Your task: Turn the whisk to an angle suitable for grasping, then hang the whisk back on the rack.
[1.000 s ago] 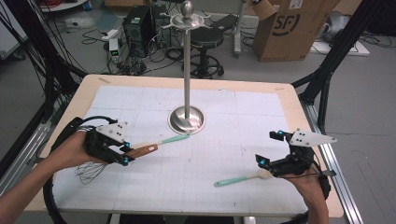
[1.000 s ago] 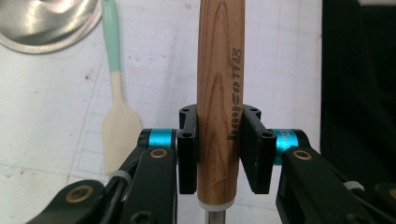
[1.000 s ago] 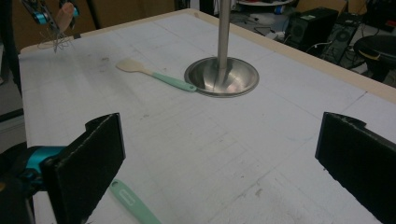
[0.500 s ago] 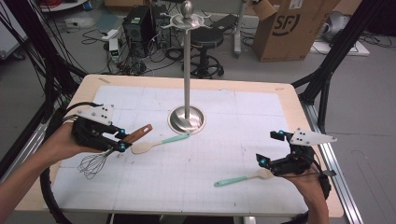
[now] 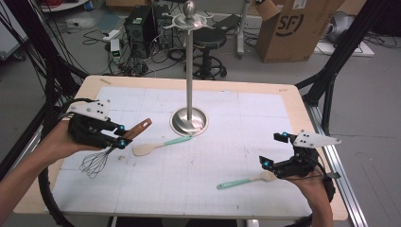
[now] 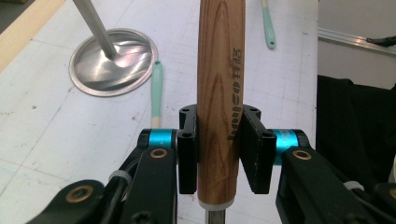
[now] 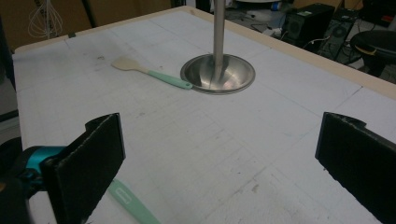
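whisk (image 5: 100, 158) is hanging at the left of the high view above the table (image 5: 246, 87), its wooden handle sitting clamped between the narrow-set jaws of the left gripper (image 5: 120, 135), wire loops drooping toward the lower left. the left hand (image 5: 59, 142) is reaching in from the lower left, the gripper pointing right toward the metal stand (image 5: 189, 71). the right gripper (image 5: 274, 151) is idling at the lower right, jaws spread wide and holding nothing, over a spoon (image 5: 243, 180).

We lose the whisk's (image 5: 97, 161) handle top past the left gripper view's edge; the stand's (image 5: 189, 61) top is cropped.
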A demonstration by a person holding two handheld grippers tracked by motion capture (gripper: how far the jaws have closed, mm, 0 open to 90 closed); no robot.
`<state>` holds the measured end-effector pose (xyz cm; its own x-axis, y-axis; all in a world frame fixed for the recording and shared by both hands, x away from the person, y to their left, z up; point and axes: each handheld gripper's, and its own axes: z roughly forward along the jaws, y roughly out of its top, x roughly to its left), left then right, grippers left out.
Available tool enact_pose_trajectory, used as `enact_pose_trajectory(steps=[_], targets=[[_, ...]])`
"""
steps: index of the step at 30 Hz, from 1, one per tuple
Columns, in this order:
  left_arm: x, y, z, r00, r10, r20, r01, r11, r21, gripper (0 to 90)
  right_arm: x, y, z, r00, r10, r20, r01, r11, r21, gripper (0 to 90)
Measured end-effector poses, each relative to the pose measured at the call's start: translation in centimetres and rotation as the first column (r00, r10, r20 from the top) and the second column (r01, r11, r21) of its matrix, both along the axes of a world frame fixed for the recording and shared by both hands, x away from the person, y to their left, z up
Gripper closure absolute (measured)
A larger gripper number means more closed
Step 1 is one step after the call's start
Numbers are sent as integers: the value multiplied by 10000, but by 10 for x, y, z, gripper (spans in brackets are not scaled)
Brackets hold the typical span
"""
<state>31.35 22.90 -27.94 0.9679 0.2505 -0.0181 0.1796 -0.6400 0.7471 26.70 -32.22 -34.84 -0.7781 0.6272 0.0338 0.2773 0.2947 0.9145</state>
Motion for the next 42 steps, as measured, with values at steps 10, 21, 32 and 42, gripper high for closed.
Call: enact_pose_trajectory(steps=[10,21,32,42], targets=[[0,1,2,10000,74,23,-74,9999,-69,704,-1,-1,1,10000,12,66,-12,10000,21,0],[4,-1,8,9999,138,44,-136,9996,-241,704,-1,-3,2,10000,-23,74,23,10000,57,0],[12,-2,32,9984,556,132,-543,9948,-865,704,-1,-2,1,10000,27,40,-27,10000,23,0],[27,-11,56,9956,898,263,-855,9874,-1334,704,1,0,-1,10000,87,10,-87,10000,17,0]])
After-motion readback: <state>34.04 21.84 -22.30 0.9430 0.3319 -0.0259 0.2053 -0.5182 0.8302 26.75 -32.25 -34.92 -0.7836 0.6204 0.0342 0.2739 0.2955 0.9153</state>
